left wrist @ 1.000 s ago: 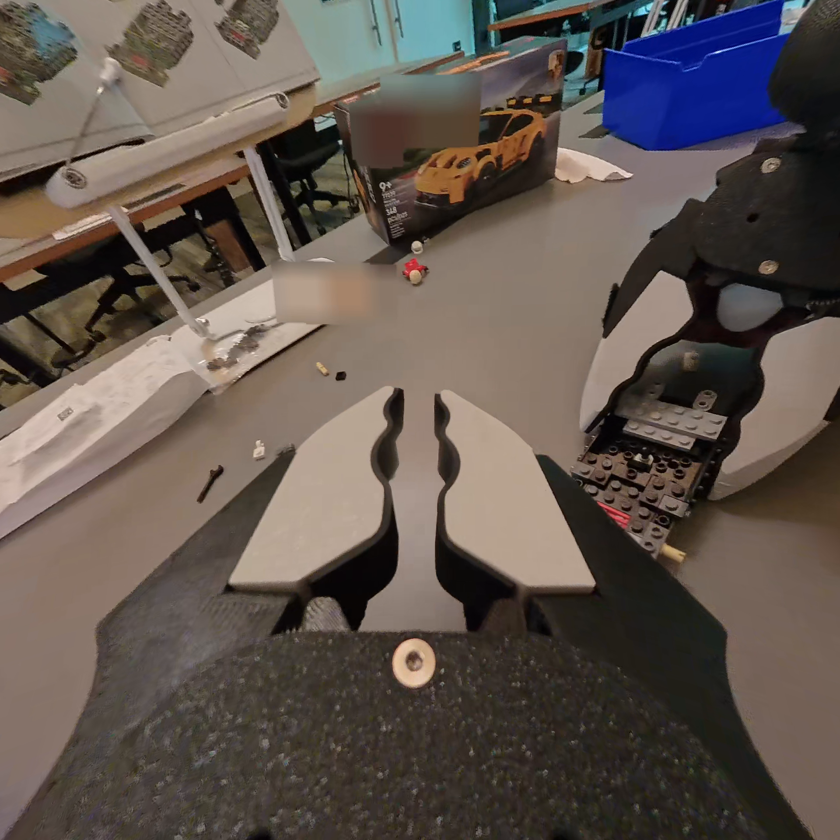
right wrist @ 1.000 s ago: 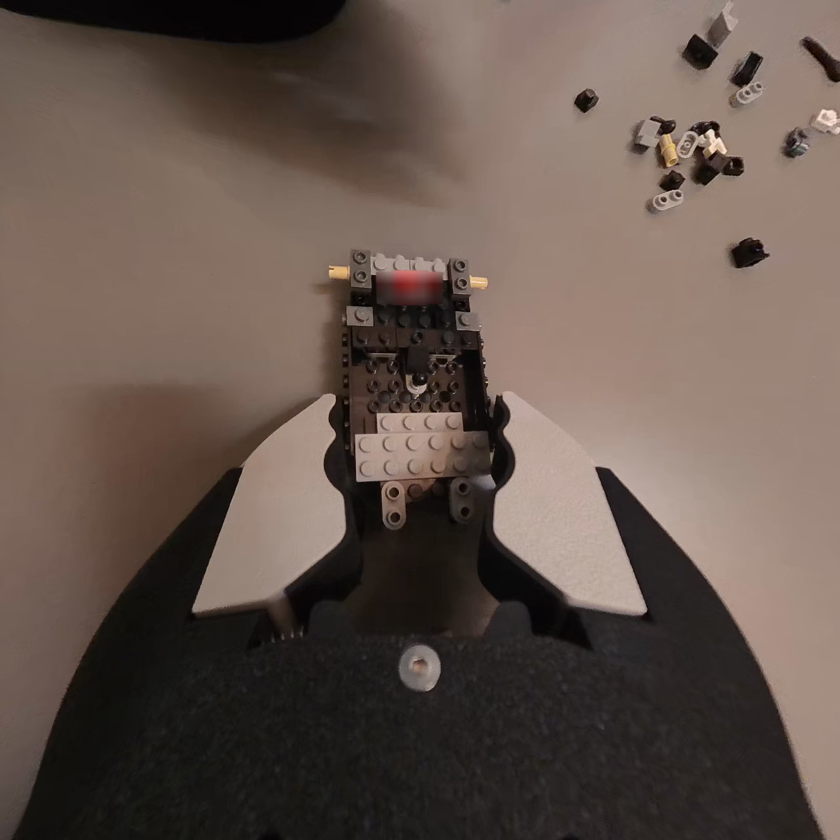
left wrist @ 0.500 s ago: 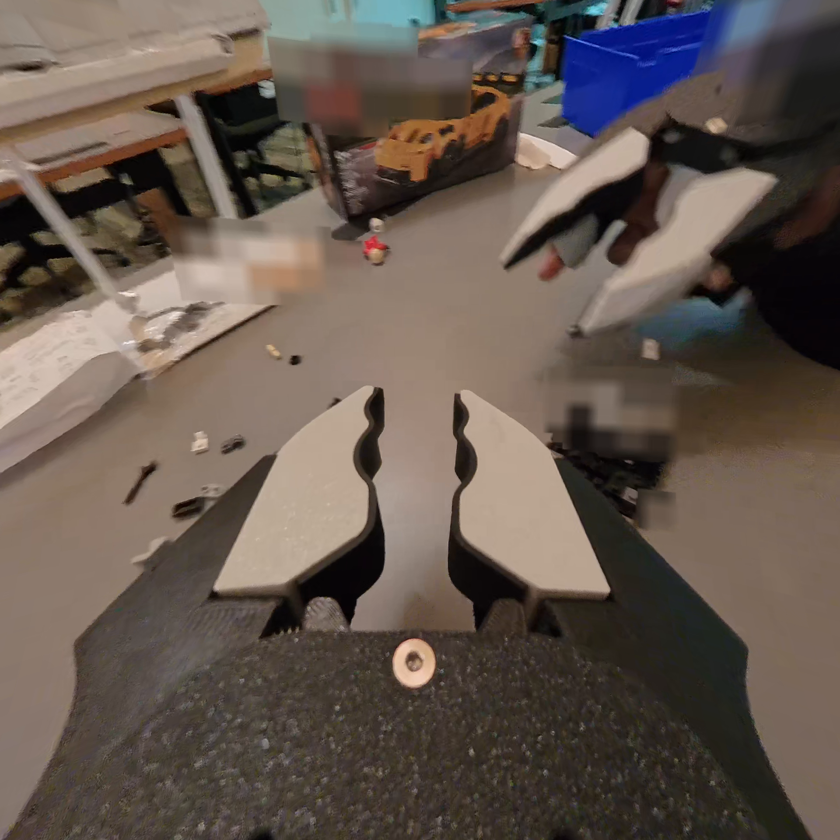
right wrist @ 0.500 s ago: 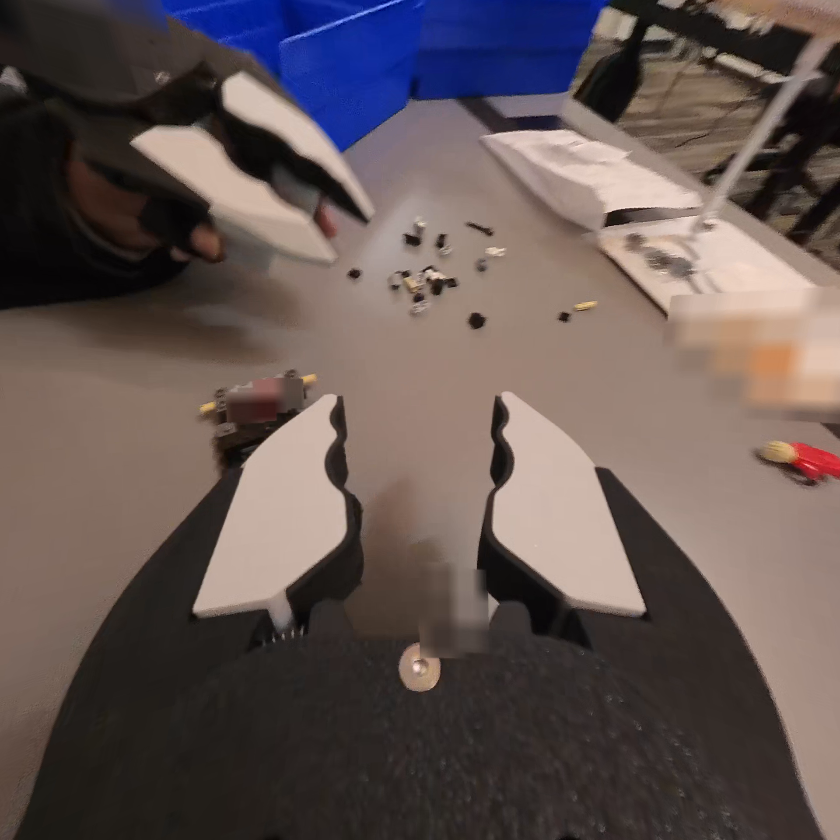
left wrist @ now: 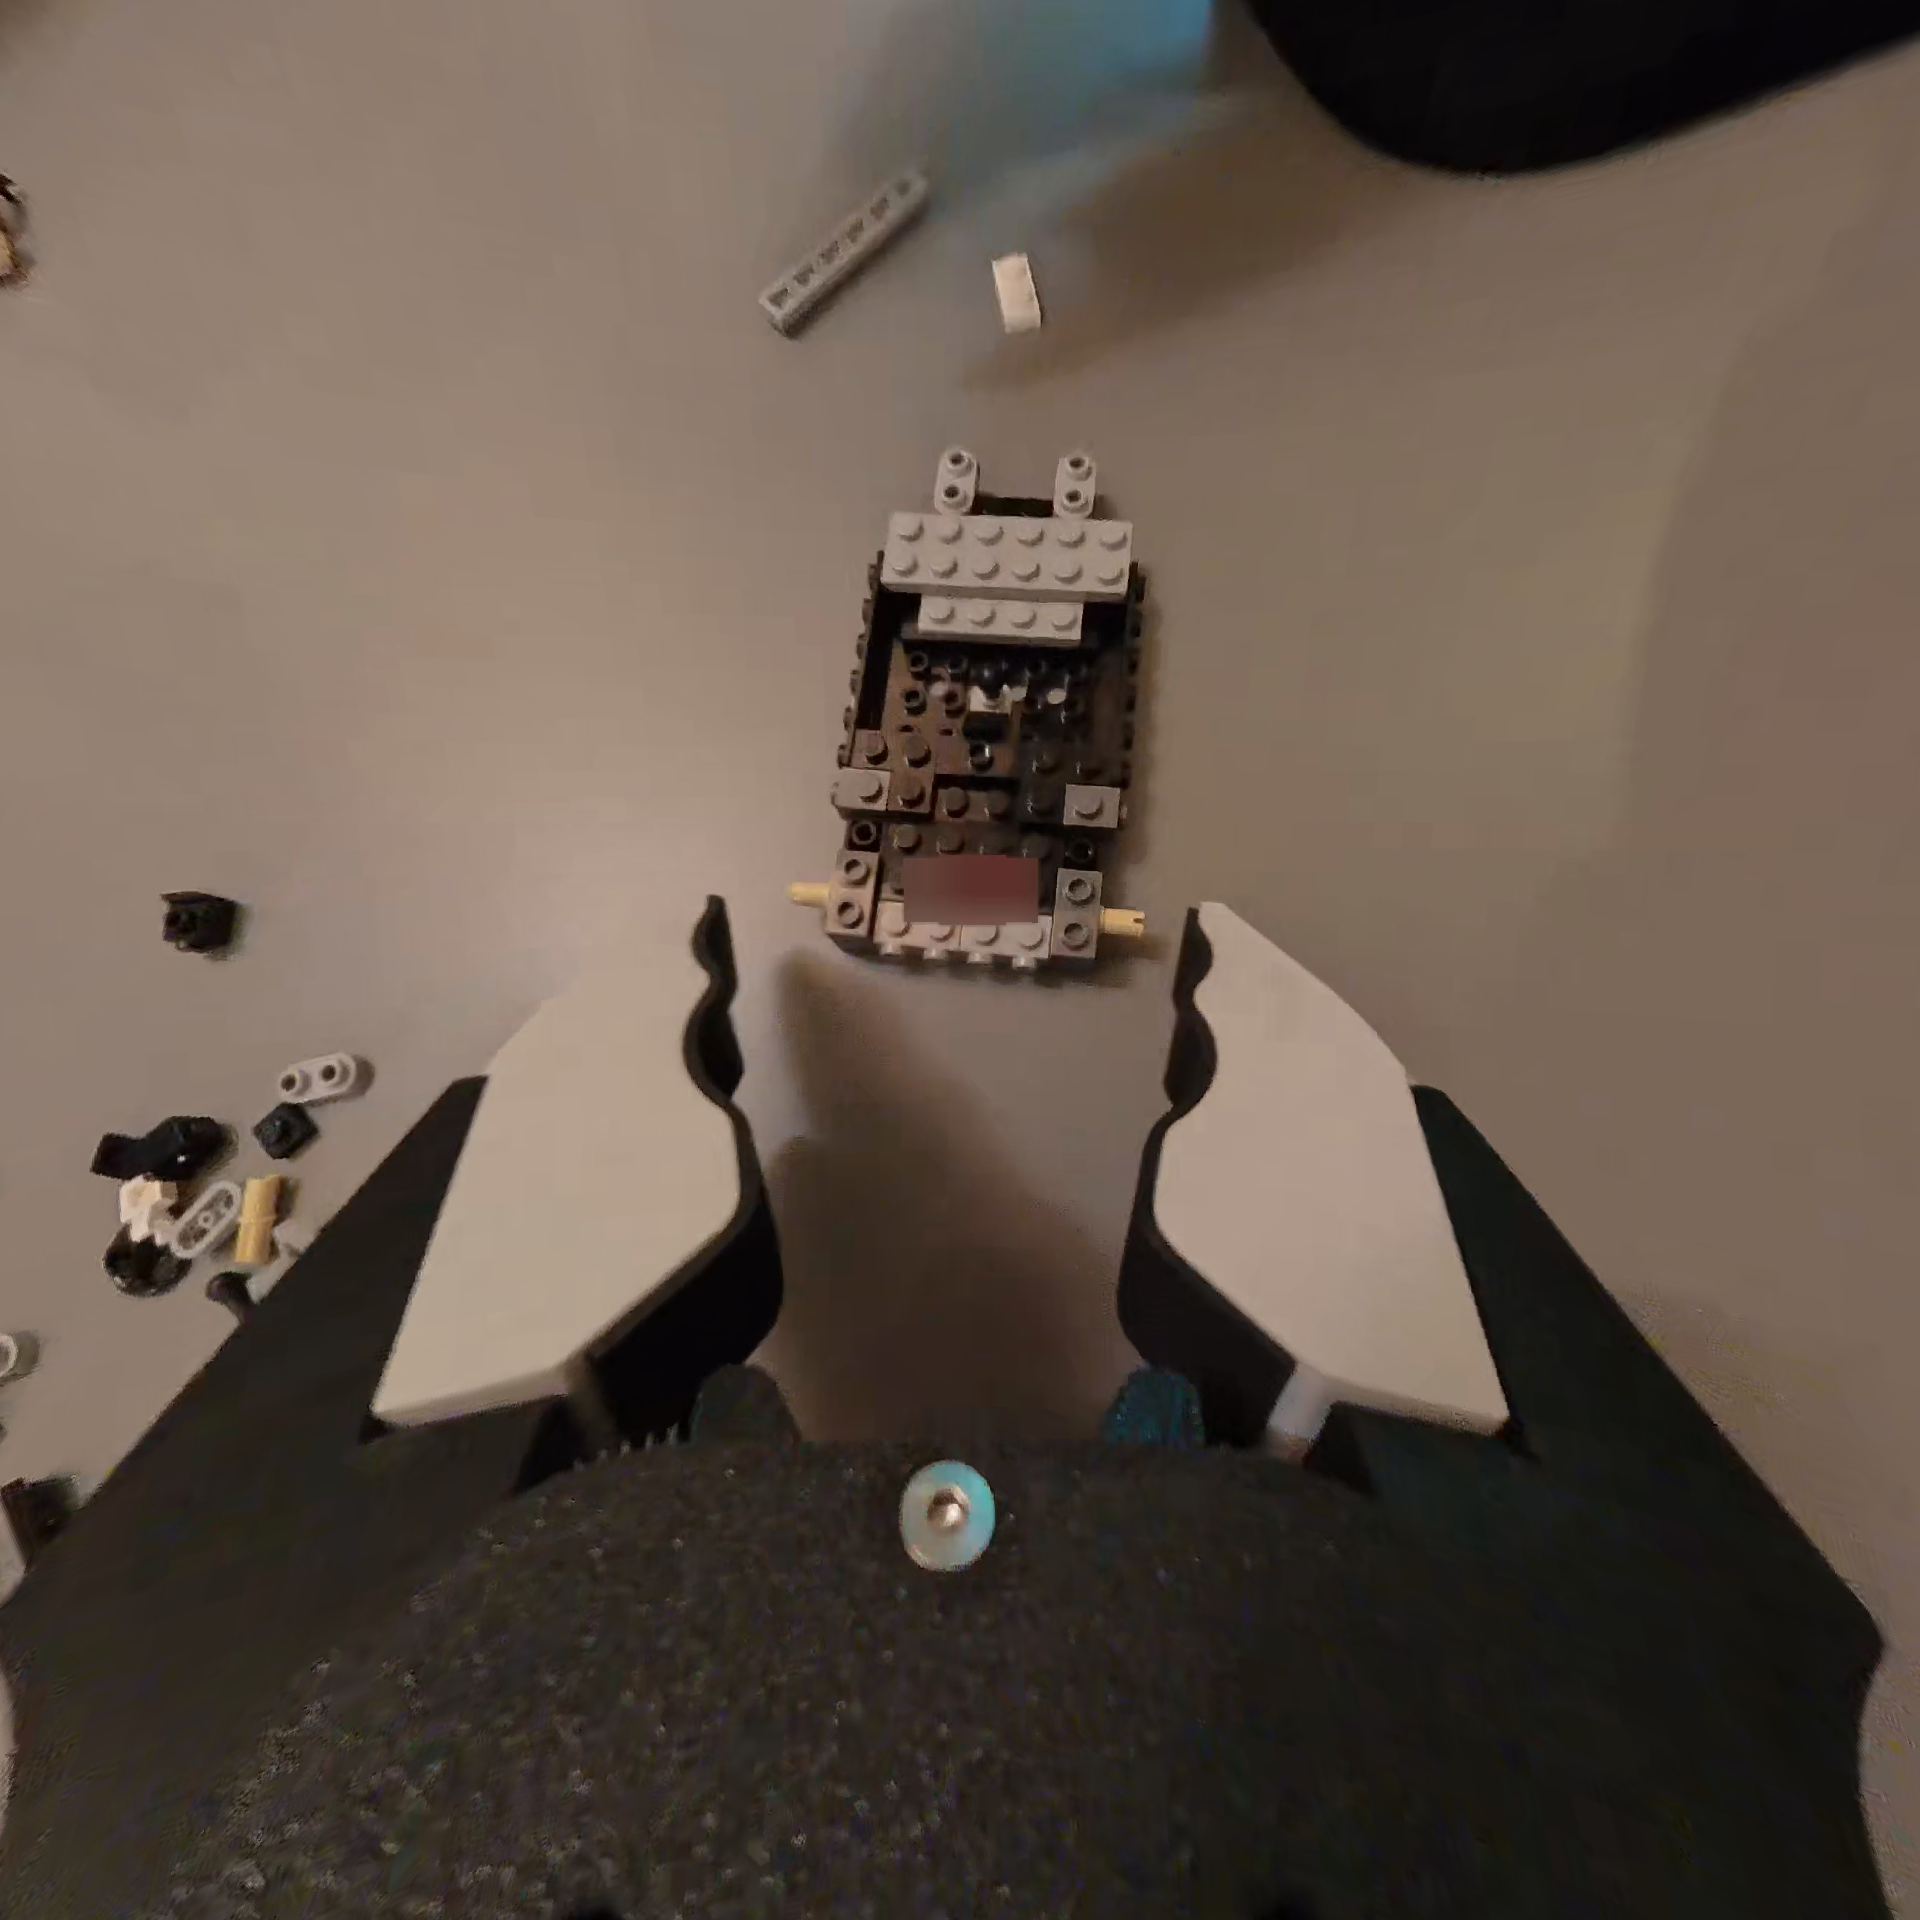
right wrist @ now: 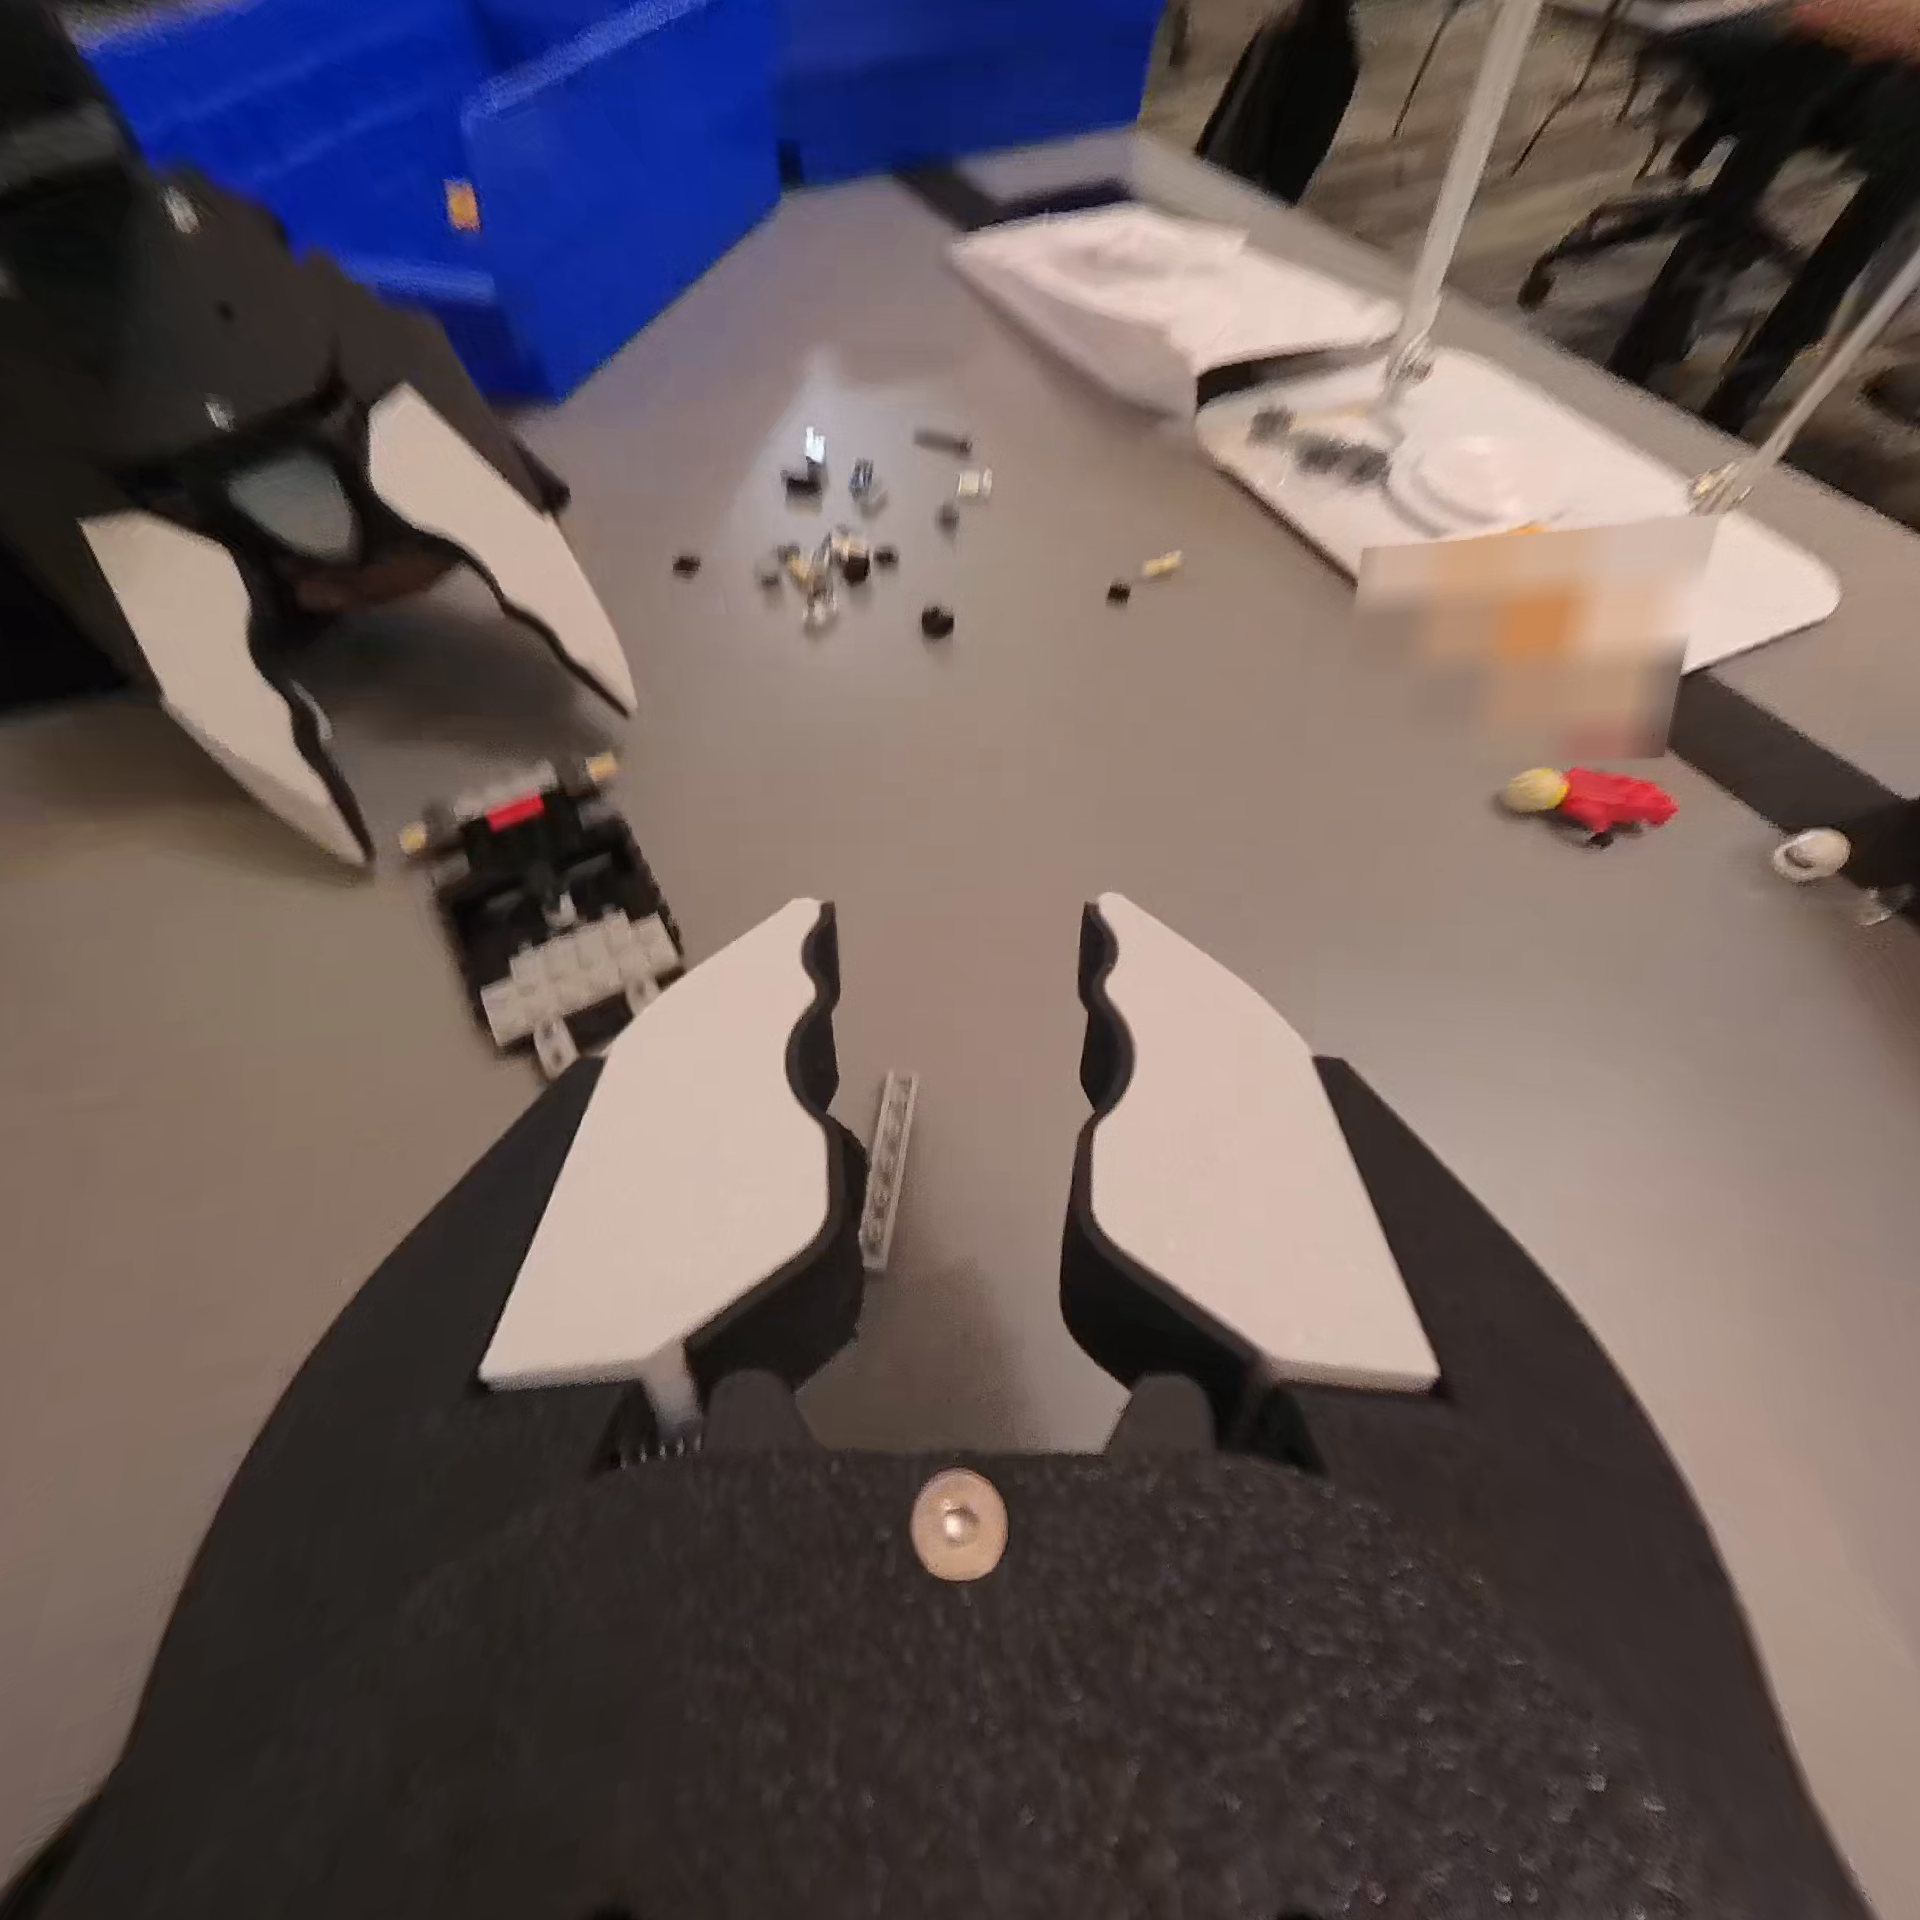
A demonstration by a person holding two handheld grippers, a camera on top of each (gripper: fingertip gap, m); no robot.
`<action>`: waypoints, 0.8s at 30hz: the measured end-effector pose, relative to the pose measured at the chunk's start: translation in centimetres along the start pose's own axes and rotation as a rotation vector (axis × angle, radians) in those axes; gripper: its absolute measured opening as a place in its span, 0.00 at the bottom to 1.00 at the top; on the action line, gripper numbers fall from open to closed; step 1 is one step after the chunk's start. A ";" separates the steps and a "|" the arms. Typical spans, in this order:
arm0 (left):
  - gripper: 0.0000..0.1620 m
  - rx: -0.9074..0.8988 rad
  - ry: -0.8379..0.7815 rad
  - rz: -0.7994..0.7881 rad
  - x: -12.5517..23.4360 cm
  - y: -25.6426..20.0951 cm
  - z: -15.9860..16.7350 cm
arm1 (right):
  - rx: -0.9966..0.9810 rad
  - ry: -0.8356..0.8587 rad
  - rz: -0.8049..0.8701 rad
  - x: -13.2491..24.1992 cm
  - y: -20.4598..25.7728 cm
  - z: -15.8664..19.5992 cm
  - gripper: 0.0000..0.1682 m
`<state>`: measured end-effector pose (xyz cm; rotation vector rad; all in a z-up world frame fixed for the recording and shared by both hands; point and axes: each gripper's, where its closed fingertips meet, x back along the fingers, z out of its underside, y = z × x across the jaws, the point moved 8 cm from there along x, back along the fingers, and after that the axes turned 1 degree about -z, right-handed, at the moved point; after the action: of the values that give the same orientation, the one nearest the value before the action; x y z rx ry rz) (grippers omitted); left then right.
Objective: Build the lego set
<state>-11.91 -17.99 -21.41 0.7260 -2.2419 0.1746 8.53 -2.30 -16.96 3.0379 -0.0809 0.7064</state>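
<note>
Black-and-grey lego chassis (left wrist: 992, 727): lies flat on the grey table (left wrist: 416, 520), free of both grippers, which a second ago was not so, when the right gripper's jaws straddled its plated end. Red brick end nearest the left gripper (left wrist: 951, 940), grey stud plates at 12 o'clock in the left wrist view; a tan axle pin projects at each side of the near end.

Left gripper: jaws wide, empty, now poised over the near end of the chassis, tips just short of the axle pins. One second ago these jaws stood narrow and looked out across the table toward the set's box. Judged: hold of the chassis is passing from right to left.

Right gripper (right wrist: 956, 925): jaws open moderately, empty, pulled back from the chassis, which sits at 10 o'clock of it in the right wrist view. Long grey plate (right wrist: 890, 1174) lies on the table between its fingers, beside the left one, not gripped. Judged: next piece to be picked.

Small white brick (left wrist: 1016, 294): near that long plate, at 12 o'clock beyond the chassis in the left wrist view.

Loose small parts (left wrist: 197, 1195): cluster at 9 o'clock of the left gripper, black, grey, tan.

Red-and-yellow minifigure (right wrist: 1590, 800): at 2 o'clock in the right wrist view, well apart.

Blue bins (right wrist: 520, 187): far edge, 11 o'clock.
</note>
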 end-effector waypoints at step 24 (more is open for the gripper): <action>0.39 0.215 -0.214 -0.215 1.1 -1.1 -3.5 | 0.096 0.456 -0.088 -0.9 1.4 4.5 0.04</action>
<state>-9.74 -18.19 -18.24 1.1419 -2.3478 0.2445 9.65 -3.81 -21.42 2.8540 0.0972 1.4031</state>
